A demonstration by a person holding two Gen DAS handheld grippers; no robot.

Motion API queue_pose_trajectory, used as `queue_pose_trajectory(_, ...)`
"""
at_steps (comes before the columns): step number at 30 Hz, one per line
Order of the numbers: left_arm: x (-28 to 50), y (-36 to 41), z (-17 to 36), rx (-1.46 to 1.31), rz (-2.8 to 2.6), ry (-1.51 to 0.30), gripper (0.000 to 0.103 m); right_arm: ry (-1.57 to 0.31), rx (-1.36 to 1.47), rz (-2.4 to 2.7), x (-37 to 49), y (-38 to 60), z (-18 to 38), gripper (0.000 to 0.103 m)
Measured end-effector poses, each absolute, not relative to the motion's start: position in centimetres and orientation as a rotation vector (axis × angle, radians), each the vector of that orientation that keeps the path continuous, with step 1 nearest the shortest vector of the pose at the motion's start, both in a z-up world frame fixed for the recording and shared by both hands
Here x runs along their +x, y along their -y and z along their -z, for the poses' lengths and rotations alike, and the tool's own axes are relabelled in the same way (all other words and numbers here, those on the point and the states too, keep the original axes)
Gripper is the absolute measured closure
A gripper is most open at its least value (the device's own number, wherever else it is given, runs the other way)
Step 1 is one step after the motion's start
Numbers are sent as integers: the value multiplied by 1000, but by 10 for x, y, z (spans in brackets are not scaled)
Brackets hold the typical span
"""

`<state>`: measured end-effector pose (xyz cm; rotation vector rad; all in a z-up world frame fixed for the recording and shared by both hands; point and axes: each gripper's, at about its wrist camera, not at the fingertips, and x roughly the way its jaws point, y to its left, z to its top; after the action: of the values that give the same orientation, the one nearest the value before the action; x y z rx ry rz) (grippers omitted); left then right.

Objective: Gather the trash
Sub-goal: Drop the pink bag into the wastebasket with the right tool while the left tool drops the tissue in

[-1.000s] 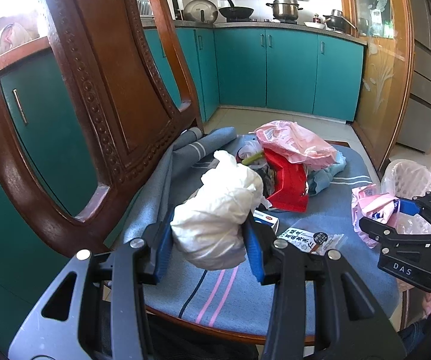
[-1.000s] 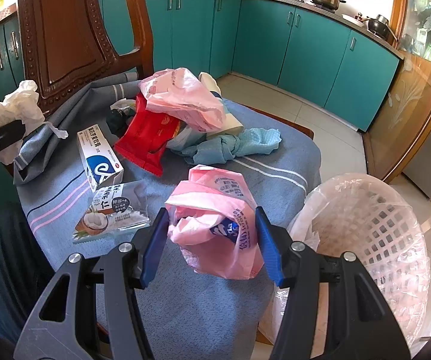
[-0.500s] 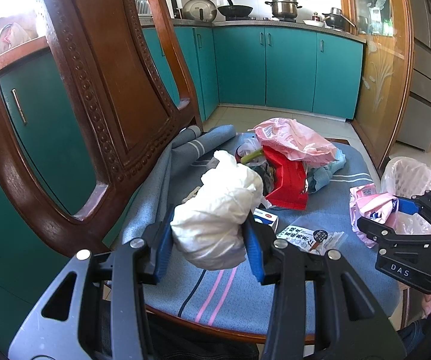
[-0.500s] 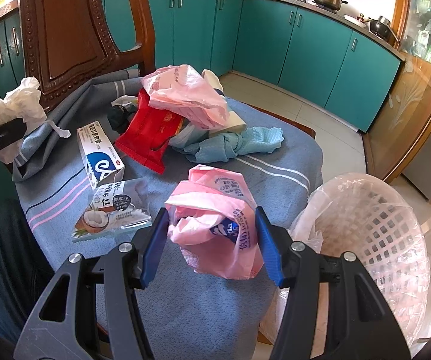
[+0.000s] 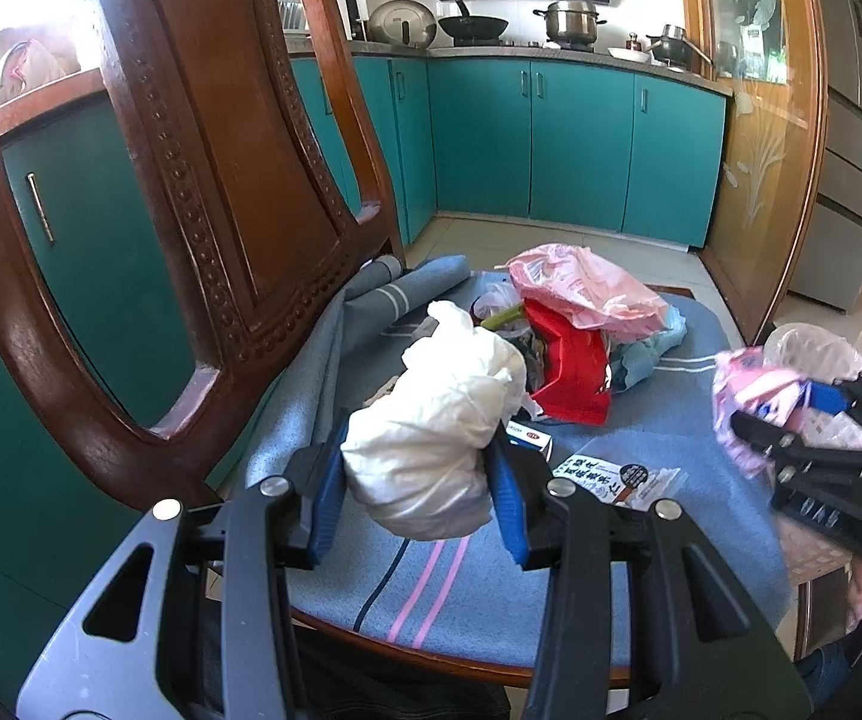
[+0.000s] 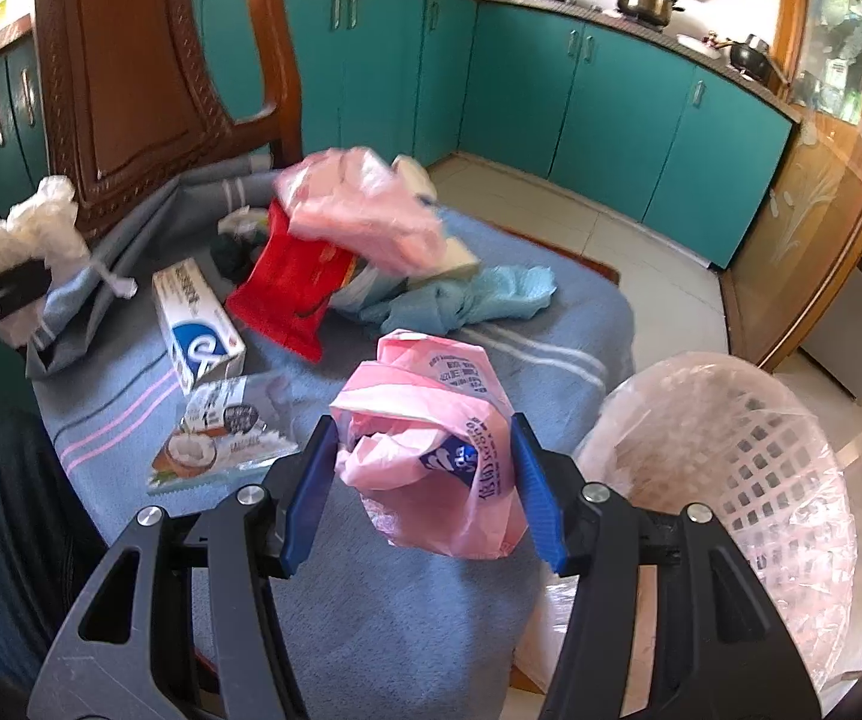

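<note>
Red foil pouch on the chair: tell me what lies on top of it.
A crumpled pink plastic bag lies over the upper end of the red foil pouch. That end is hidden; what lies under the pouch cannot be seen.

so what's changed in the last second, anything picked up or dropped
Hardly anything. Nothing was taken hold of or let go. The left gripper is still shut on the white plastic bag, and the right gripper still holds the pink plastic bag beside the basket. The right hand's view shifted only slightly. The red packet, white box and coconut wrapper lie where they were on the blue cloth.
</note>
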<state>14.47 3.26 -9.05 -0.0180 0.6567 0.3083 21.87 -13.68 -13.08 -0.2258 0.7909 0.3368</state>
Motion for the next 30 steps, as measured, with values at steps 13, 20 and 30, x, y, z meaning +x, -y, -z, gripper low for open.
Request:
queue_pose_trajectory(13, 146, -18, 72, -57, -209, -622, 60, -635, 50, -121, 213, 269, 76, 46)
queue_pose_trajectory(20, 167, 30, 67, -65, -19, -629, 60, -755, 132, 45, 215, 332, 106, 46)
queue_pose_trajectory(30, 199, 117, 78, -14, 205, -678, 60, -721, 223, 134, 209, 357, 107, 15)
